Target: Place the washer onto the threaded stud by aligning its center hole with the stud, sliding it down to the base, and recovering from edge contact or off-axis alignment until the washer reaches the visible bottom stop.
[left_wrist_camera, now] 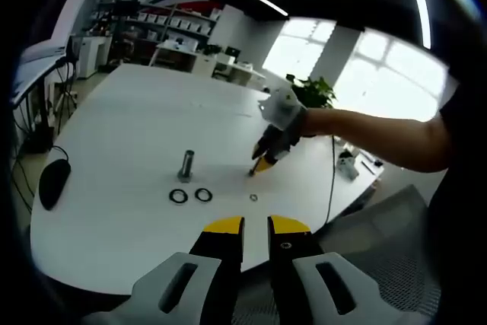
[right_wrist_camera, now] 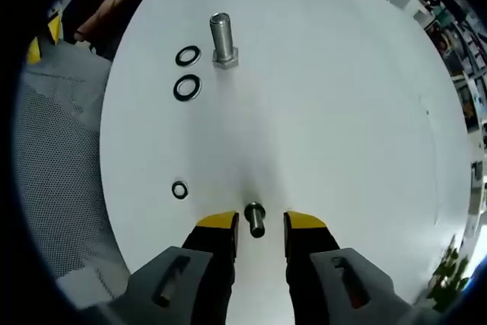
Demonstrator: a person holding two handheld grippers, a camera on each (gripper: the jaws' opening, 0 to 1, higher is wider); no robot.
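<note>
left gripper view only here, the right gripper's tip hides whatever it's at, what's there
Observer: A small stud sits between the jaws of the right gripper, which are open with a gap on each side of it.
Operator: is the small washer on it
Observer: No. The small washer lies flat on the table, left of the jaws in the right gripper view, apart from the stud.
Operator: so nothing gripped
Observer: Nothing. The right jaws hold nothing.
</note>
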